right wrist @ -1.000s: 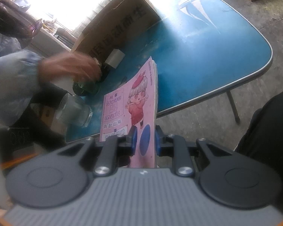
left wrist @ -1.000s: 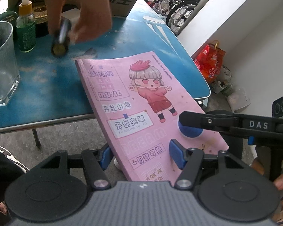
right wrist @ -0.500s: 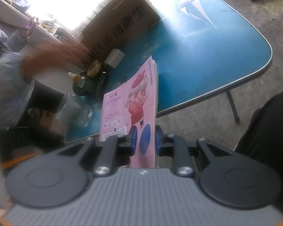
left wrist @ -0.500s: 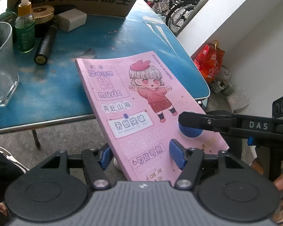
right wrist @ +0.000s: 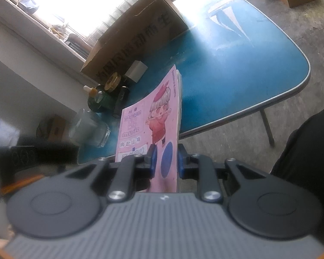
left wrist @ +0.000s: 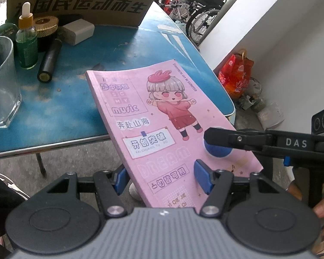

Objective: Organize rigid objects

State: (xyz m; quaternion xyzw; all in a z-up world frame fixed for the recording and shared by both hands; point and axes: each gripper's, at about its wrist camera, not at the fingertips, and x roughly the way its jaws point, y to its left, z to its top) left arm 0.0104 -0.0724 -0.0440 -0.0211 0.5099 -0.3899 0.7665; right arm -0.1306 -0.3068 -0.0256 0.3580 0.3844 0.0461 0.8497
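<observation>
While the blue table (left wrist: 60, 108) takes up most of both views, a cardboard box (left wrist: 80, 2) printed with black characters stands along its far edge. Next in size is the pink notebook (left wrist: 159, 125), raised off the table and jutting out past its near edge over the floor. Its lower right corner is pinched between the blue pads of the right gripper (right wrist: 164, 160), which is clenched on it. At the notebook's near end the left gripper (left wrist: 162, 179) sits released, one pad on either side and neither pressing on it. Grouped on the table's left are a clear glass (left wrist: 1, 82), a green dropper bottle (left wrist: 26, 41), a black tube (left wrist: 49, 60) lying flat, and a white block (left wrist: 77, 32).
</observation>
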